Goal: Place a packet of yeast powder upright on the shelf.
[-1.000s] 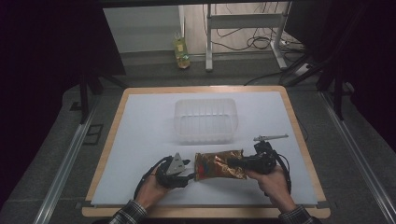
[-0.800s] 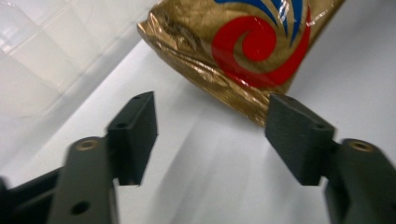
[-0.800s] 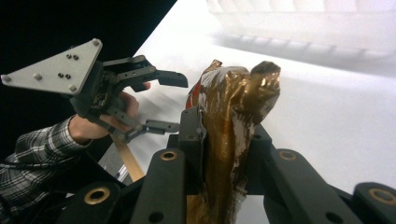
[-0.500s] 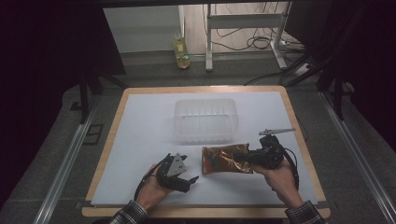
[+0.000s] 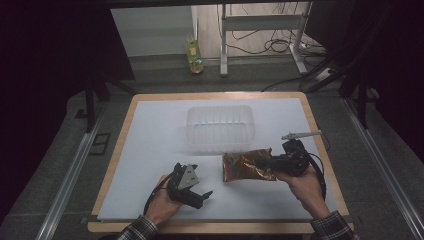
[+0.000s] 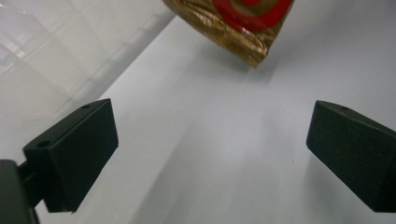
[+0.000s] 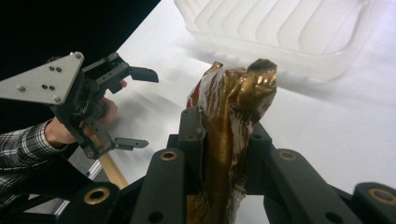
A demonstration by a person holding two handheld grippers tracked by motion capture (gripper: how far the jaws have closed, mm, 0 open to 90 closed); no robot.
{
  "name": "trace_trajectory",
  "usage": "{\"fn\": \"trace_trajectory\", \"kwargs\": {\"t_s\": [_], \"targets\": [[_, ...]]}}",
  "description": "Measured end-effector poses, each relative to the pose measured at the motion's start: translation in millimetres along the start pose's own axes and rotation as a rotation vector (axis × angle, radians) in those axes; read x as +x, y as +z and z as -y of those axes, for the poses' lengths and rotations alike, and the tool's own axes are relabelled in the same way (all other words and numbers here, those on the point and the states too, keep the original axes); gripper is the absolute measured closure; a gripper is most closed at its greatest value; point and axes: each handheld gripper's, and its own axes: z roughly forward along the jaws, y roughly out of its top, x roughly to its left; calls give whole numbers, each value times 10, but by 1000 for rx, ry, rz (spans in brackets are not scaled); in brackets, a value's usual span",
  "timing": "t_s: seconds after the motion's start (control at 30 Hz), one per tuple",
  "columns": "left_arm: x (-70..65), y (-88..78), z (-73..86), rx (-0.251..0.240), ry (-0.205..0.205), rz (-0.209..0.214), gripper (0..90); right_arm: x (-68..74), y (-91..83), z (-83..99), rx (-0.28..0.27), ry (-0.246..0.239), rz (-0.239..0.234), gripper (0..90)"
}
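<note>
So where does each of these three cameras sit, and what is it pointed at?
High view: above the table's near side, looking forward and down; both hands, left gripper, right gripper.
Left gripper view: rides that gripper, open black jaws over the white tabletop.
Right gripper view: jaws clamp the crinkled gold foil packet.
All three share the packet and the clear ribbed plastic tub.

Each gripper is a black, skeletal frame with linked arms. The left gripper point(image 5: 192, 192) carries a grey three-cornered plate with small screws; its jaws end in black rectangular foam-like pads. The right gripper point(image 7: 224, 140) shows brass-coloured pivot bushings. Black cables trail behind. Both sleeves are plaid.
</note>
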Motion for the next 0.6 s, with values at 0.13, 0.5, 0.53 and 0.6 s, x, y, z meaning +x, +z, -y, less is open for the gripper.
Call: {"fn": "trace_trajectory", "kwargs": {"t_s": [0.13, 0.5, 0.53, 0.6], "targets": [[-3, -11, -3, -8, 6, 5, 14, -7, -47, -47, 0, -3, 12, 746], [-10, 0, 2, -6, 19, 8, 12, -63, -227, -180, -13, 24, 43, 747], [-11, 0, 1, -6, 21, 8, 12, -74, -253, -209, -16, 27, 48, 748], [-12, -1, 1, -8, 21, 8, 12, -76, -261, -221, -17, 29, 52, 748]]}}
